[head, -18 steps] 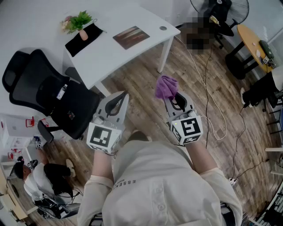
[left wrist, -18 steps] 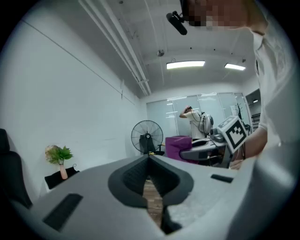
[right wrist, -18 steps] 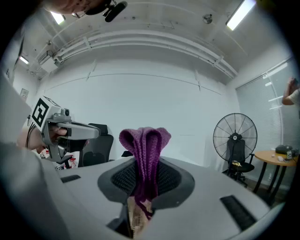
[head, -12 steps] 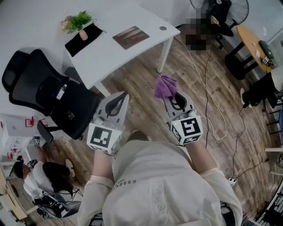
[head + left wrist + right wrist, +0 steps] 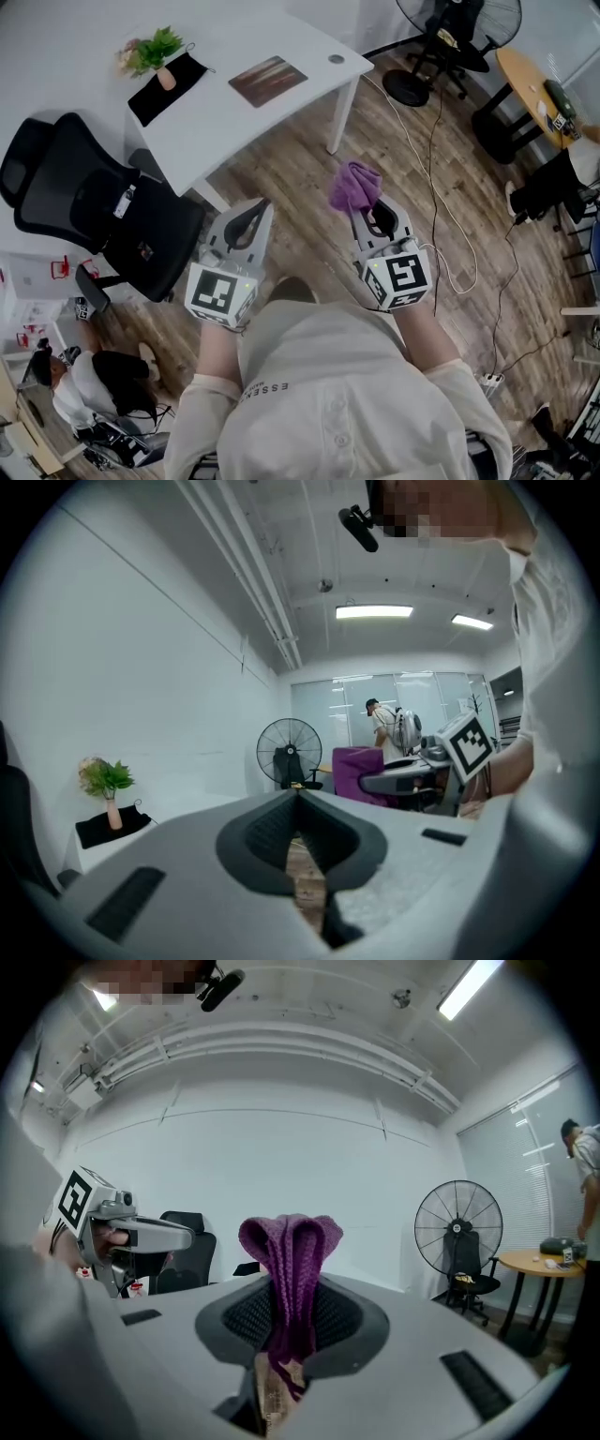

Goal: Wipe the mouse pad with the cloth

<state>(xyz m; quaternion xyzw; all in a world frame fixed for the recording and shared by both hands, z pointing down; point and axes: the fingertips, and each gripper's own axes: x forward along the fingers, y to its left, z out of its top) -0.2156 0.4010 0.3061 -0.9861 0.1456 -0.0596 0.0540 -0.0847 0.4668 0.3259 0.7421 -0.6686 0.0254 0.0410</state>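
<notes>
Wiping not begun: your right gripper (image 5: 367,208) is clamped on the cloth (image 5: 353,186), your left gripper (image 5: 263,202) is closed on nothing, and the mouse pad (image 5: 268,80) lies on the desk (image 5: 225,120) well ahead of both, so the approach and every stroke remain.

Pretty bright, even office light all round, coming off the ceiling light strips (image 5: 374,612). The white desk (image 5: 234,112) is nearly blown out in the head view, with just a soft shadow on the wood floor (image 5: 394,169) beneath it. Both gripper views are heavy fisheye with black corners. The cloth (image 5: 291,1260) looks fairly sharp, but whatever's nearest the lens goes mushy.
</notes>
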